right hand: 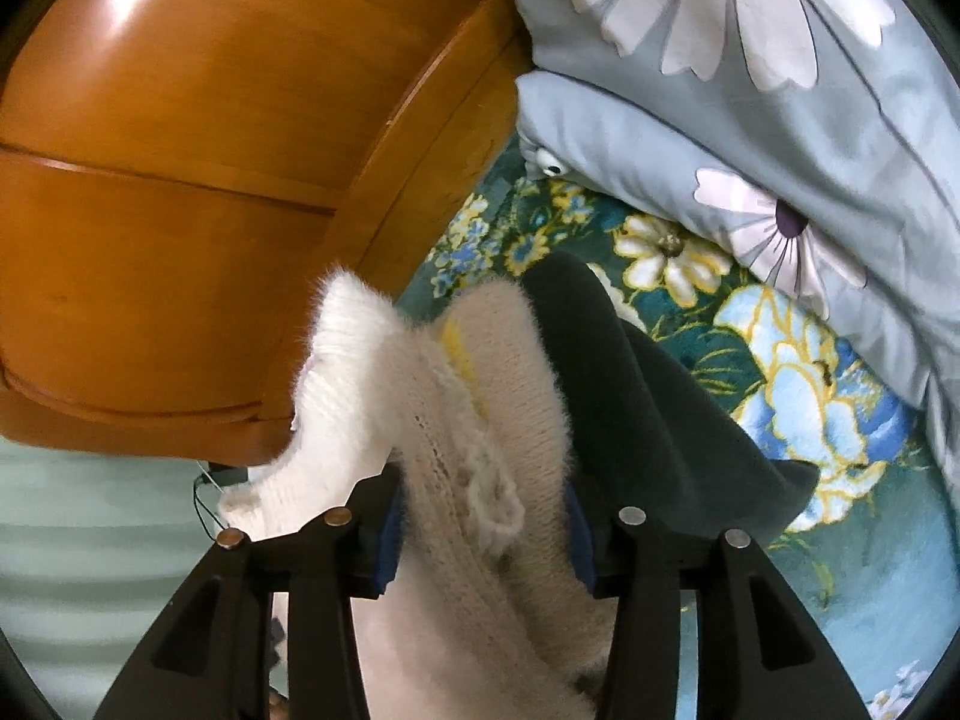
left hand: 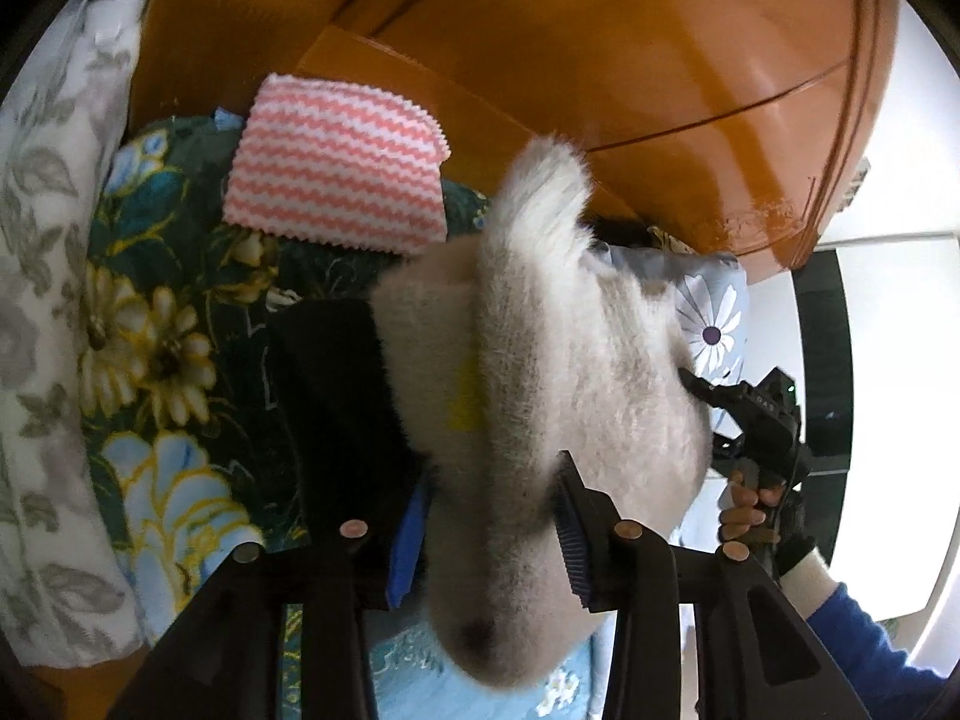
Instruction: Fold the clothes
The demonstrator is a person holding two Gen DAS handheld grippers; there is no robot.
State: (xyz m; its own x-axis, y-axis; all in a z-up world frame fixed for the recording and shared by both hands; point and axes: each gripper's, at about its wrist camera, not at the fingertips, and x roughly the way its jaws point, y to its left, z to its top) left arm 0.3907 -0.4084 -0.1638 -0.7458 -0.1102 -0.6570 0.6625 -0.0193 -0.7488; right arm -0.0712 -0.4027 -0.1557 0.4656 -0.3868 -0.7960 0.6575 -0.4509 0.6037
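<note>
On the left, our left hand-held gripper (left hand: 489, 531) has white fluffy sweater (left hand: 540, 360) bunched between its part-open pads. On the right, our right hand-held gripper (right hand: 483, 534) holds its other end likewise. The sweater spans both, above a floral bedspread (right hand: 810, 396), equally near each.

Perhaps faint pale letters on the black housing of the right tongs (left hand: 699, 387), too blurred for reading.
</note>
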